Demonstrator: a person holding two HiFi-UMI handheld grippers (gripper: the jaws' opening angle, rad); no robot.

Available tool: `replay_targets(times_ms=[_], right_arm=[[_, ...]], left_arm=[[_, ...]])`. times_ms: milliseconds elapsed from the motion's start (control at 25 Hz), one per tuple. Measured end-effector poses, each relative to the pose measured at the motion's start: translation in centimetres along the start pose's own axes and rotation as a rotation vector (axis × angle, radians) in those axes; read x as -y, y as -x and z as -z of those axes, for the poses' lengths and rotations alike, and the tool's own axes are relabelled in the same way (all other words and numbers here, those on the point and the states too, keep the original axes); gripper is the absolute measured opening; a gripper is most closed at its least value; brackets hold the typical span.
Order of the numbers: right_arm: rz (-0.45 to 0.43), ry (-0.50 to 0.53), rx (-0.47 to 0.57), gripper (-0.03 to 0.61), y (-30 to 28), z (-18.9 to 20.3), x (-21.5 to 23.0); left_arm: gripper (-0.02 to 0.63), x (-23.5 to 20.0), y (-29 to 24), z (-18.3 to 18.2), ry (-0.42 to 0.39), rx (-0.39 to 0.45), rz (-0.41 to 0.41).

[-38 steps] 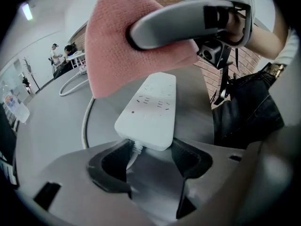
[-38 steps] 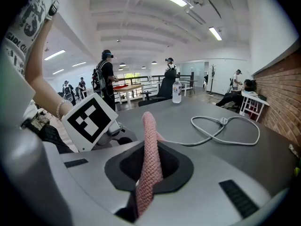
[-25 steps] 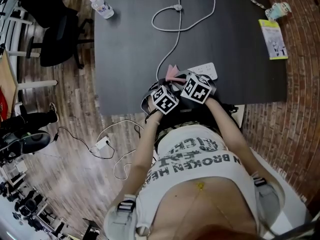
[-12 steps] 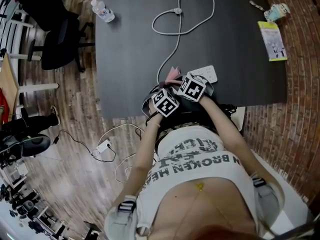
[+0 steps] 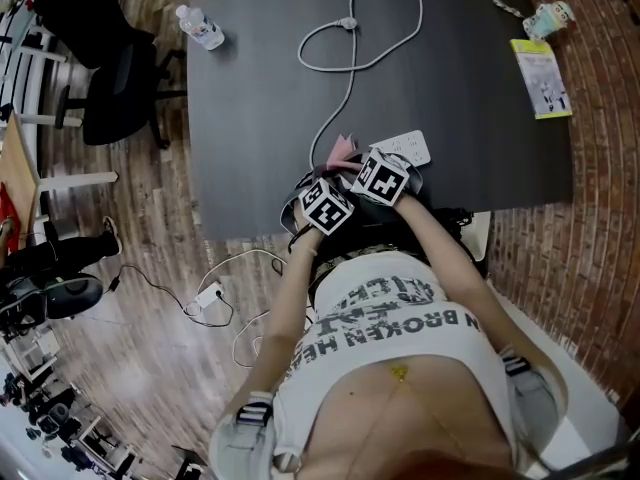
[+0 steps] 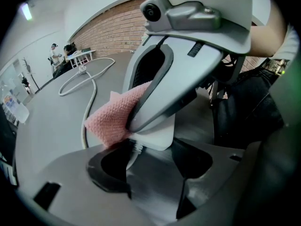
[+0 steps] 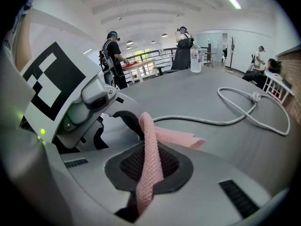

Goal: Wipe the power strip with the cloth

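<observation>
Where the jaws of the right gripper (image 7: 149, 147) come together, we list a pink knitted cloth (image 7: 178, 136) pinched between them, its free fold lying forward on the table. Left gripper (image 6: 150, 157): jaws closed against the two sides of the white power strip (image 6: 157, 136) at its cord end. The strip lies flat on the dark grey table (image 5: 260, 98), near the front edge. We note the right gripper leaning over the strip's top, with the cloth bunched just beside the strip. Grey cord (image 5: 350, 73): runs from the strip away across the table in a loop, plug at the far end. Far corners: water bottle (image 5: 200, 26) left; yellow-green booklet (image 5: 540, 78) right. Beside the table we count one black office chair (image 5: 115, 68) on the wood floor.
</observation>
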State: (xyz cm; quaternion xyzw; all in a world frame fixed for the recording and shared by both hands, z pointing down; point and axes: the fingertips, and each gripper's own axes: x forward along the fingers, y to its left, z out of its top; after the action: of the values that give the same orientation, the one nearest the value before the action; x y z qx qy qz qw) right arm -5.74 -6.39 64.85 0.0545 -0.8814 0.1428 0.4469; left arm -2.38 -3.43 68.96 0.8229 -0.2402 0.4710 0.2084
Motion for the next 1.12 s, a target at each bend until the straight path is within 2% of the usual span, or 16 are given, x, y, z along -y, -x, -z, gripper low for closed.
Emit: replay_targets(times_ms=[200, 1120], right_arm=[[0.001, 0.028, 0.012, 0.016, 0.3, -0.4, 0.1], [0.057, -0.057, 0.015, 0.015, 2.7, 2.6, 3.1]], left_arm=[[0.264, -0.1, 0.1, 0.1, 0.0, -0.002, 0.001], [0.264, -0.1, 0.0, 0.1, -0.002, -0.001, 0.001]])
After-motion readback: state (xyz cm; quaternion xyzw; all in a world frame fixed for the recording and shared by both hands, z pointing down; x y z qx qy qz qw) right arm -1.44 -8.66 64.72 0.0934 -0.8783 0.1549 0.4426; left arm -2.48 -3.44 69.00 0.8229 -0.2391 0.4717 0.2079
